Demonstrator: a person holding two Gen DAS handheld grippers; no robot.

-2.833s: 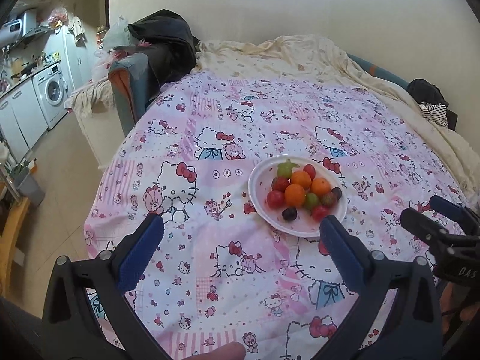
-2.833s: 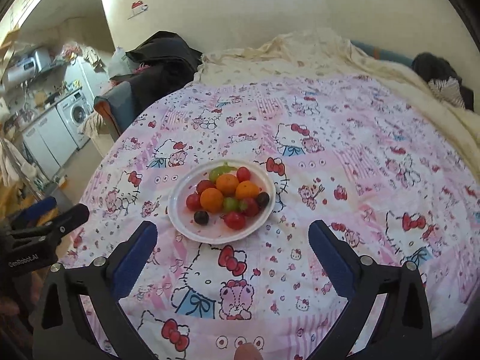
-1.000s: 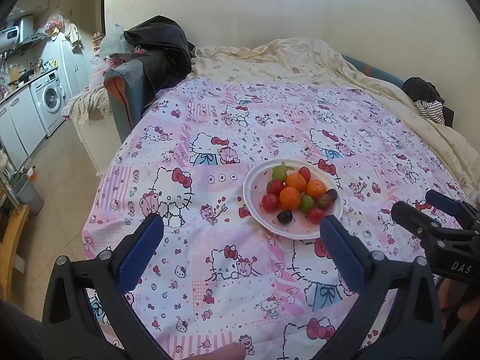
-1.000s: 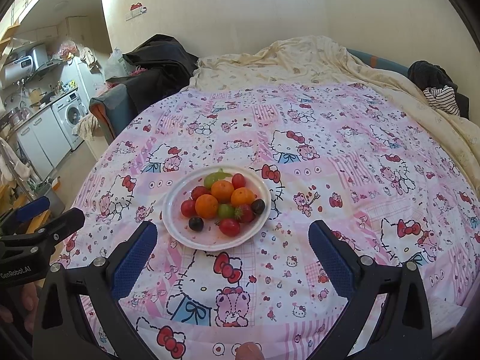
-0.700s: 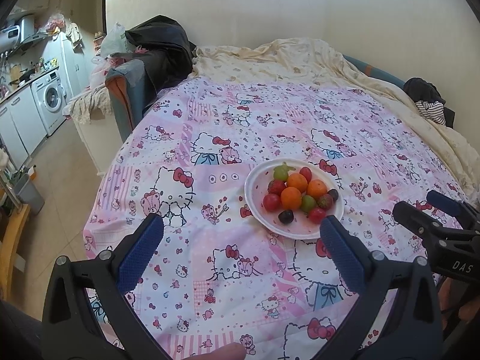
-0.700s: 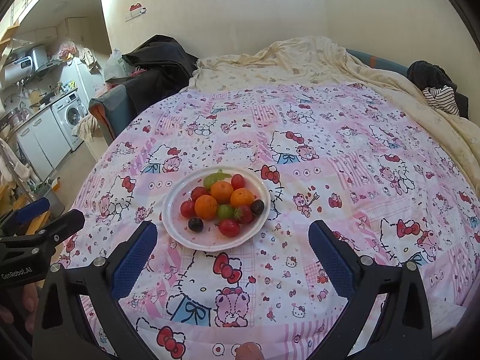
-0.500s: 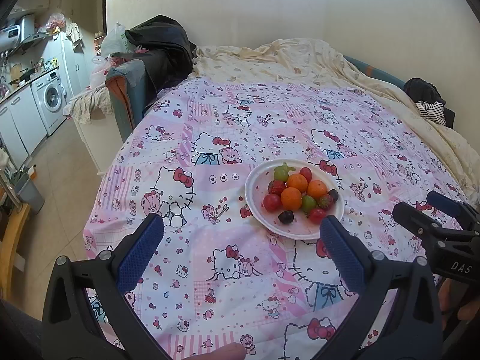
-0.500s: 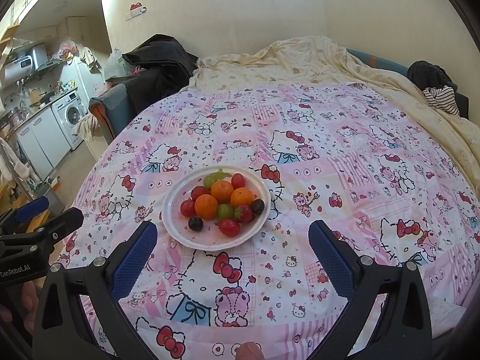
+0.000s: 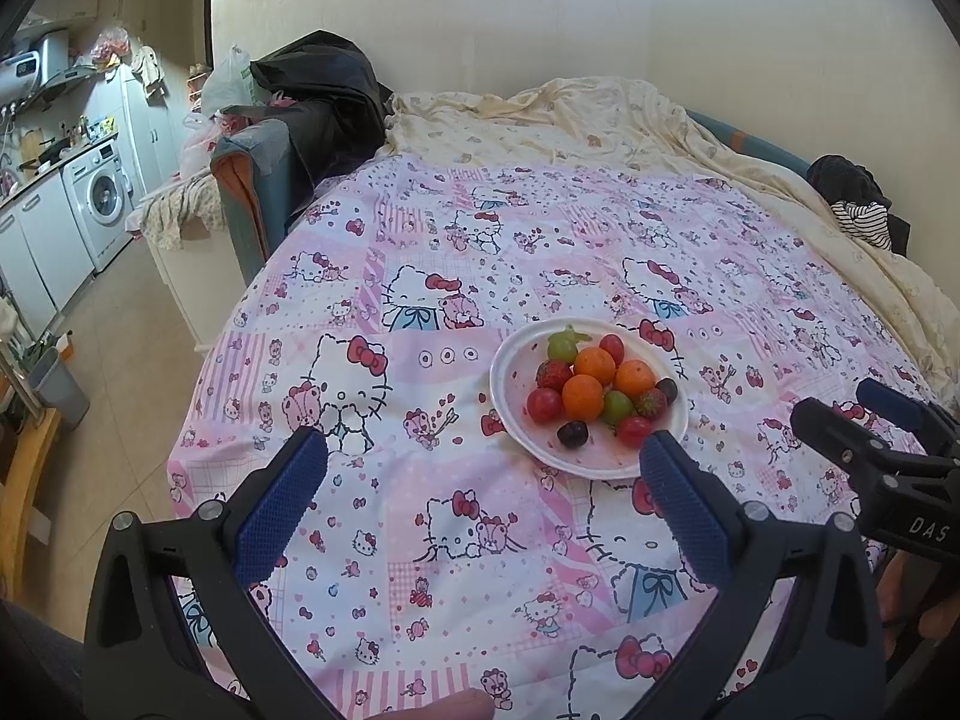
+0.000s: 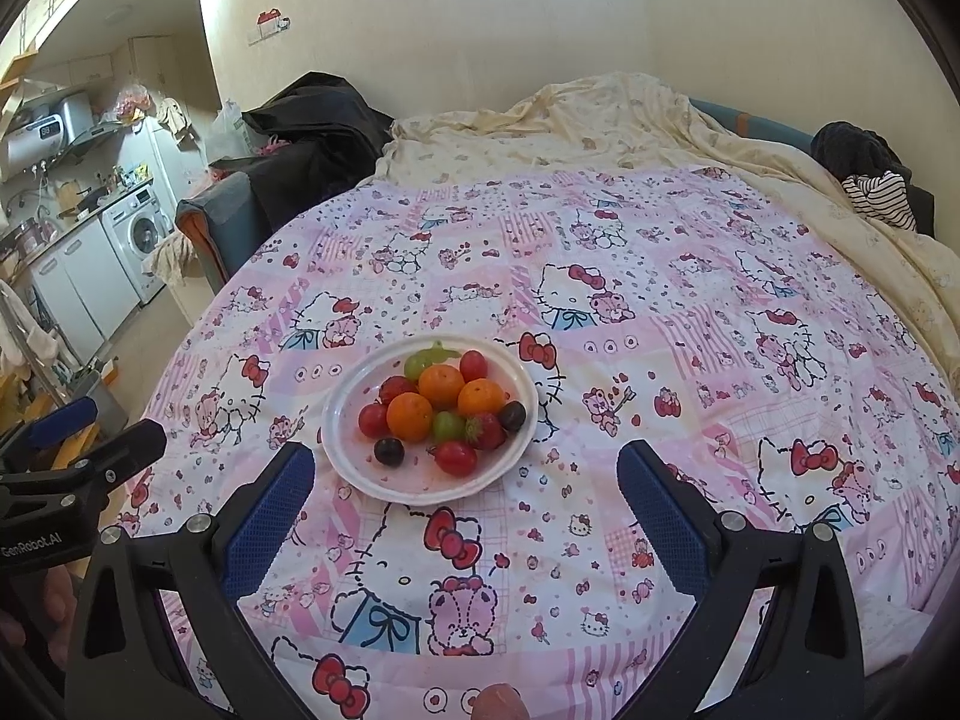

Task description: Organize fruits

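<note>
Both grippers, left (image 9: 483,468) and right (image 10: 465,471), hovered spread wide; the fruit plate (image 10: 360,471) lay just ahead between them.

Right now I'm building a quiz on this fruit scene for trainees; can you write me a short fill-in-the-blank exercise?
1. All the fruit lies on one white ____ on the pink quilt.
2. The number of oranges in the pile is ____.
3. Both the left gripper and the right gripper have jaws that are ____ and hold nothing.
4. The dark grape nearest the grippers lies beside a red ____.

Missing words: plate; three; open; tomato
</note>
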